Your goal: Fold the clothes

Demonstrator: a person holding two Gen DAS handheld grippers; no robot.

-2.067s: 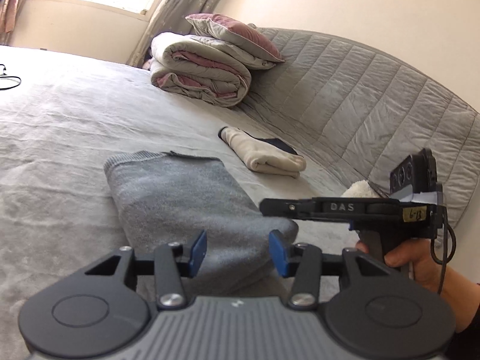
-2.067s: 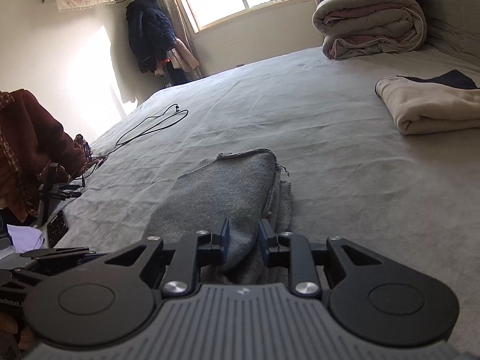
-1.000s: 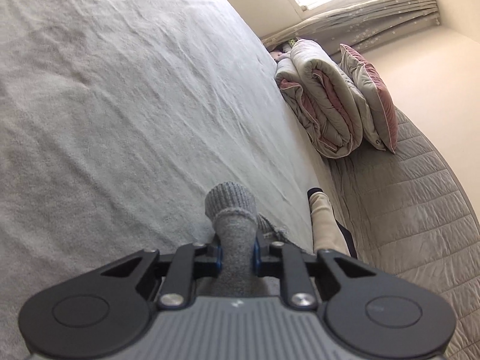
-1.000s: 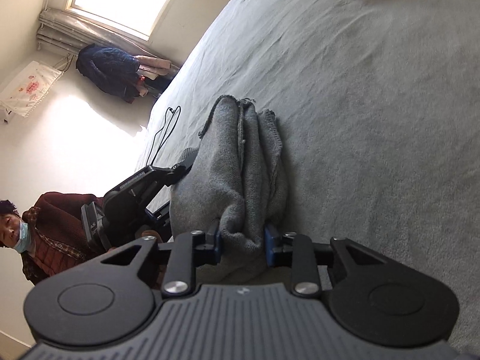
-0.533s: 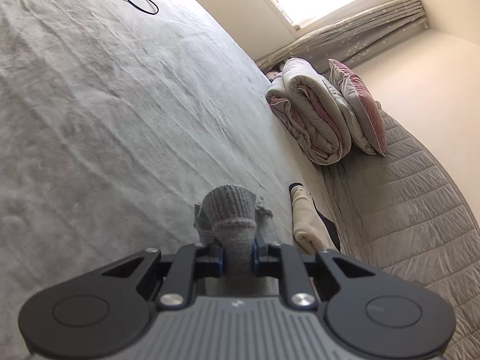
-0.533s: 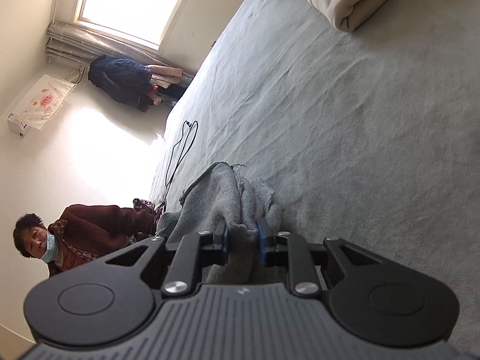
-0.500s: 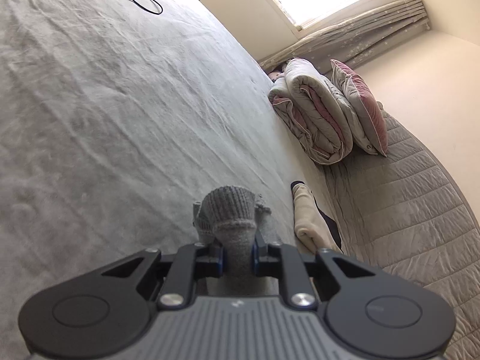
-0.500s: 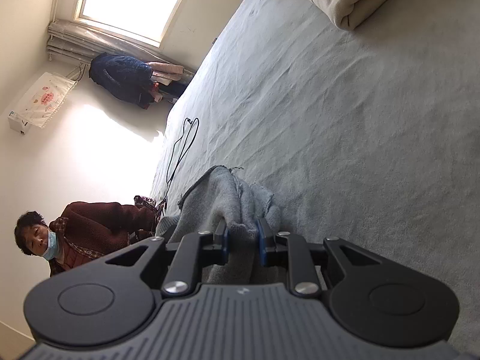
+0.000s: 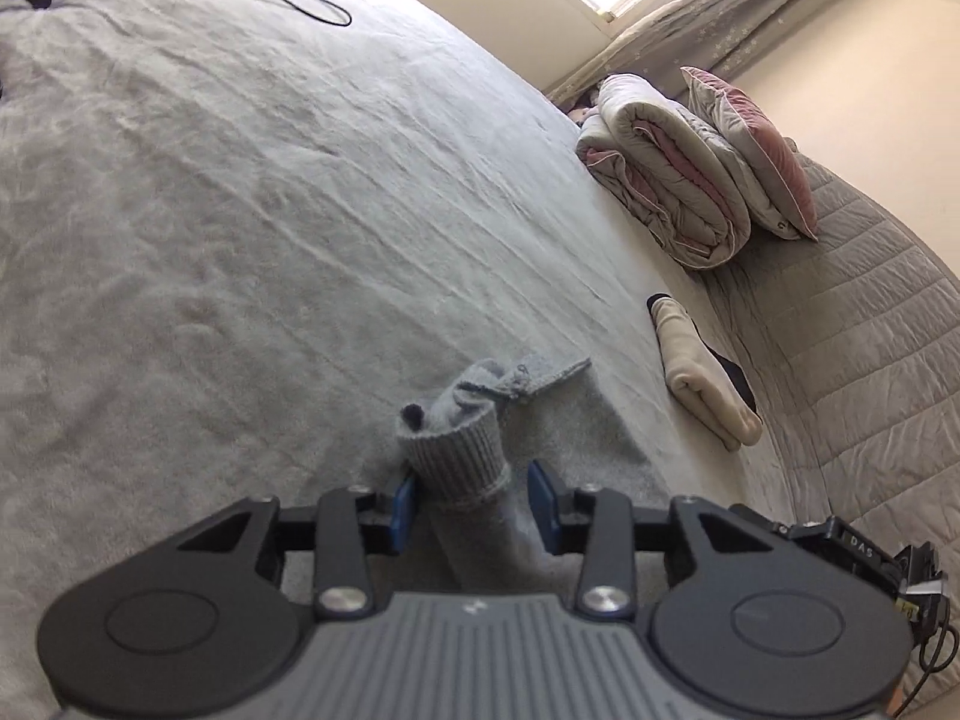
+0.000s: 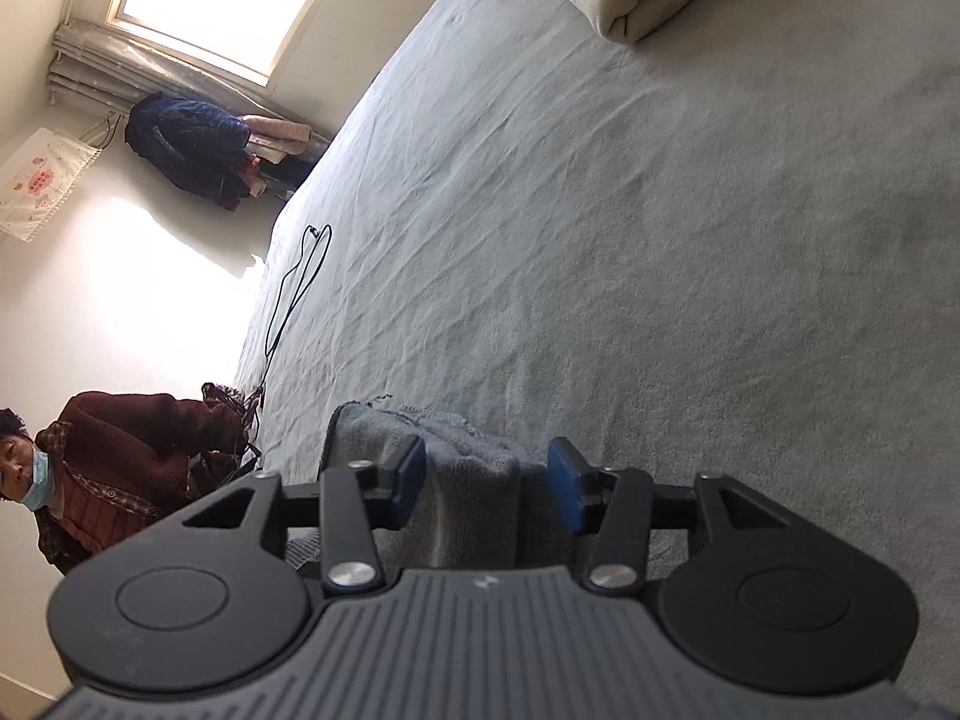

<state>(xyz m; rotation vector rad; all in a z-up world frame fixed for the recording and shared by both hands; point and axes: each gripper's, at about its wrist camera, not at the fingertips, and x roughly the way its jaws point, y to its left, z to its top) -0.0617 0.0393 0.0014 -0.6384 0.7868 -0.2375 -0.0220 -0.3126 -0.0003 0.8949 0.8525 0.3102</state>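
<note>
While both grippers, left [image 9: 473, 502] and right [image 10: 487, 483], gape wide, the grey sweater [image 9: 462, 456] sits loose between their fingers.

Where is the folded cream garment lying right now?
In the left wrist view, the folded cream garment lies on the bed at right, beside the quilted headboard, between the rolled duvet and the grey sweater.

Your left gripper [image 9: 474, 503] stands with its blue pads apart, the grey sweater's [image 9: 462, 450] ribbed end between them, touching the left pad and clear of the right. To the far right a folded beige garment [image 9: 702, 372] lies on the bed [image 9: 240, 210], near the rolled duvet [image 9: 666, 180].
</note>
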